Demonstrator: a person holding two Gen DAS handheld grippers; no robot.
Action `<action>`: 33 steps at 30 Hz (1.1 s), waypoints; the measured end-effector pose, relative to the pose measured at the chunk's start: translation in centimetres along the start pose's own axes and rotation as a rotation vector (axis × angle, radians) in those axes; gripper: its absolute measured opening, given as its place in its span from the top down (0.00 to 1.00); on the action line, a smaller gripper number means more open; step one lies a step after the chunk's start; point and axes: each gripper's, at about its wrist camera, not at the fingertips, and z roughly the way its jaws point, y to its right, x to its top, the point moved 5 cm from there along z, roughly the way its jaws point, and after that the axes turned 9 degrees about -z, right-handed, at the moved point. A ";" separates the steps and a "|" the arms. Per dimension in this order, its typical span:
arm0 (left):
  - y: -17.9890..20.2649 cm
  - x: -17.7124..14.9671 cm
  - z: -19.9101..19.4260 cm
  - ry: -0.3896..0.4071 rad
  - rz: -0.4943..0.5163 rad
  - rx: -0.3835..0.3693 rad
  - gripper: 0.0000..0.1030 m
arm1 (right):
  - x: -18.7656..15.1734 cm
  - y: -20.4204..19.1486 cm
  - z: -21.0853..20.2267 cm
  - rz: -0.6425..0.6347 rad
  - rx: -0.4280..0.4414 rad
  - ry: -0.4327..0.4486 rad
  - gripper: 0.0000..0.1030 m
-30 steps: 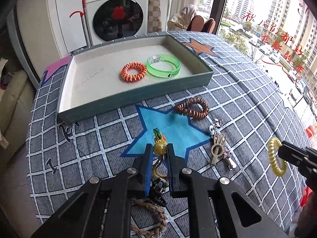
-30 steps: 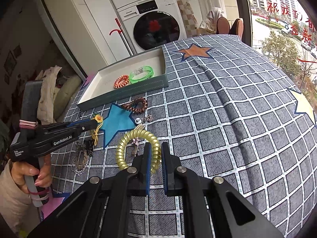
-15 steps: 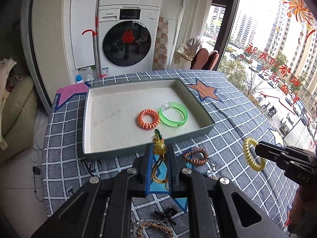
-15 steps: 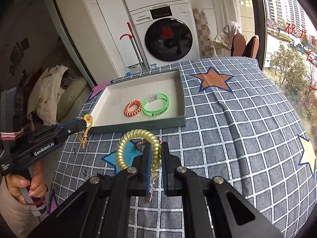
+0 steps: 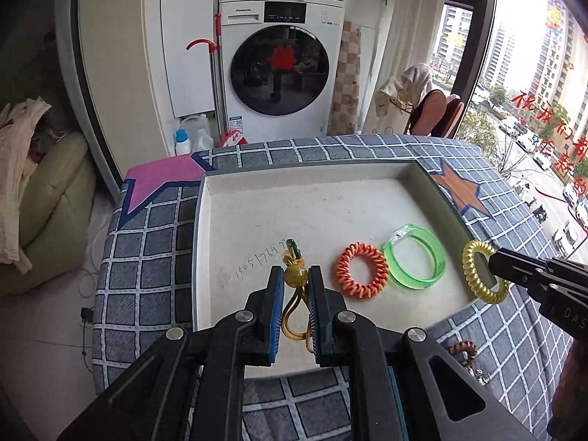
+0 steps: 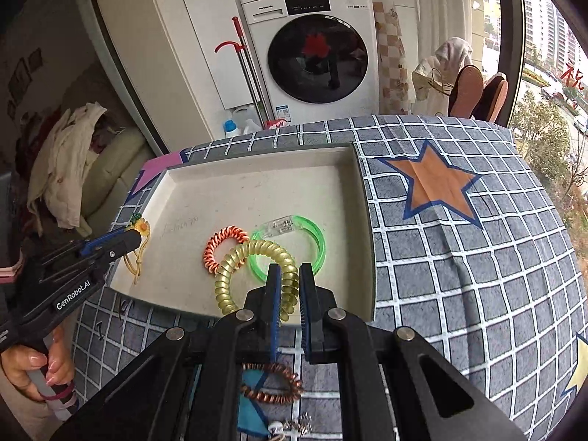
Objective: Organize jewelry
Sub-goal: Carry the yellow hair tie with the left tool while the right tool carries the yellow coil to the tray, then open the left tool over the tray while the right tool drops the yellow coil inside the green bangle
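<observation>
Both claws, a second ago low over the worktop, now hang above the tray (image 5: pixel 200 257): left claw (image 5: pixel 296 281) pinching the amber bead charm (image 5: pixel 296 276), right claw (image 6: pixel 290 283) clamping the yellow coil band (image 6: pixel 253 275), both ready for release

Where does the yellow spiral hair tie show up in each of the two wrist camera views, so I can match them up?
Left wrist view: the yellow spiral hair tie is at the right edge, held by the right gripper over the tray's near right corner.
Right wrist view: it is at bottom centre, clamped in that gripper's own jaws.
Shared landmark: the green bangle lying in the tray.
</observation>
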 end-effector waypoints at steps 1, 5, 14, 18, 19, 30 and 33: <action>-0.1 0.0 0.5 -0.005 -0.002 0.005 0.68 | 0.3 0.0 0.6 -0.002 -0.003 -0.005 0.90; -0.6 -0.3 3.0 -0.032 -0.007 0.039 0.68 | 1.2 0.0 3.3 -0.009 -0.021 -0.028 0.90; -0.7 -1.9 5.3 -0.064 0.021 0.099 0.68 | 0.4 0.4 6.6 -0.016 -0.056 -0.083 0.89; -0.4 -2.3 5.5 -0.057 0.056 0.134 0.67 | 0.3 0.1 6.8 -0.034 -0.066 -0.083 0.88; -0.2 -2.3 5.5 -0.054 0.065 0.145 0.67 | 0.3 0.1 6.8 -0.032 -0.060 -0.084 0.87; -0.6 -2.1 4.1 -0.012 0.041 0.166 0.00 | 0.7 0.2 3.3 0.018 -0.018 0.001 0.45; -0.5 -1.8 2.9 0.017 0.040 0.160 0.00 | 0.3 0.3 1.9 0.035 -0.005 0.018 0.42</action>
